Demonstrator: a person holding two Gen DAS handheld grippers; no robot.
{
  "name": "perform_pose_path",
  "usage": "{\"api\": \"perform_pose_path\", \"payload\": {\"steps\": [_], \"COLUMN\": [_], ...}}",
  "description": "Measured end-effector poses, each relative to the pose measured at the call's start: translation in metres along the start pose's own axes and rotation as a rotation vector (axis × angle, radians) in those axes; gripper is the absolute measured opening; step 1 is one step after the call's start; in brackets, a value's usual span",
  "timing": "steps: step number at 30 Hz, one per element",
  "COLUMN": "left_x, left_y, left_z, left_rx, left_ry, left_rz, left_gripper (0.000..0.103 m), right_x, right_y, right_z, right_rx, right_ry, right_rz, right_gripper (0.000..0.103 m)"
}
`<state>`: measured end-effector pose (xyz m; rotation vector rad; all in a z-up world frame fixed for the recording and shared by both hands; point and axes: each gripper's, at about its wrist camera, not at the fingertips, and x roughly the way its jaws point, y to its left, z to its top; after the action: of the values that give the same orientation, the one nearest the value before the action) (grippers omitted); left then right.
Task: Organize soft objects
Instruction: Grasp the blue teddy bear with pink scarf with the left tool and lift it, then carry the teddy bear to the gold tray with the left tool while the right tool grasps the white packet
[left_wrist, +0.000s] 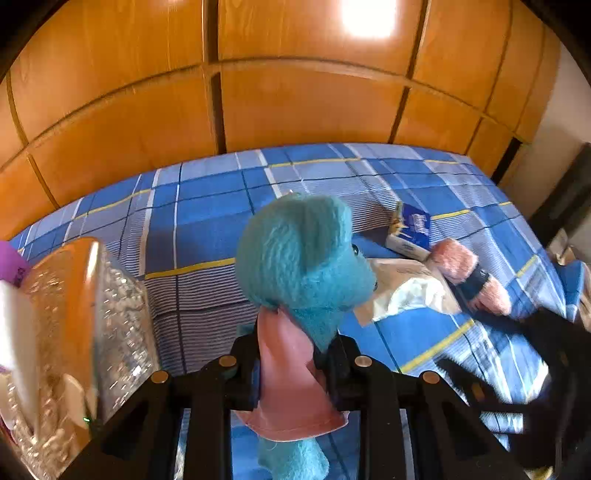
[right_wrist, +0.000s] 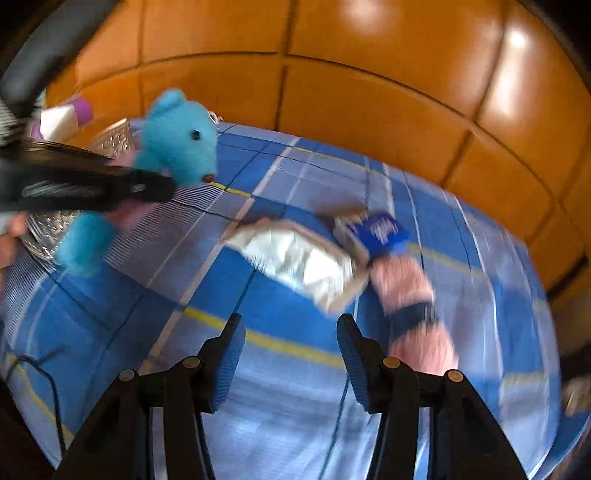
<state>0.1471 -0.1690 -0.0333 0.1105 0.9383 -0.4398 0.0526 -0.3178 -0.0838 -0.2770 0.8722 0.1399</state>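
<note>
The left gripper is pinching the light, squashy teddy by its body; the right gripper, gaping empty, is facing the pink toy at two o'clock.

Left gripper: matte black printed linkage arms, round brass-coloured pivot pins at the joints, small green LED at lower left. Right gripper: same black frame and brass pins, ribbed blue pads on finger faces. Thin black cable alongside.
</note>
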Motion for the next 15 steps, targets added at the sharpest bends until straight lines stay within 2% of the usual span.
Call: {"api": "perform_pose_path", "payload": {"steps": [3,7,10,15], "left_x": [-0.009,-0.018,-0.019,-0.026], "left_y": [0.002,0.005,0.010,0.027], "left_z": [-0.002,0.006,0.017,0.046], "left_rx": [0.003,0.021,0.011,-0.065], "left_ry": [-0.004,-0.018,-0.011,-0.015], "left_rz": [-0.021,-0.033,-0.051,-0.079], "left_gripper": [0.026,0.026,0.026,0.027], "right_x": [0.014,0.046,0.064,0.079], "right_y": [0.005,0.009,0.009,0.007], "right_z": [0.020,0.040,0.046,0.055], "right_rx": [-0.117,-0.218,-0.235,-0.218], "right_ry": [0.009,0.073,0.113,0.111], "right_rz": [-0.011,-0.038,-0.026,-0.019], "right_gripper": [0.054,0.055,0.055,0.055]}}
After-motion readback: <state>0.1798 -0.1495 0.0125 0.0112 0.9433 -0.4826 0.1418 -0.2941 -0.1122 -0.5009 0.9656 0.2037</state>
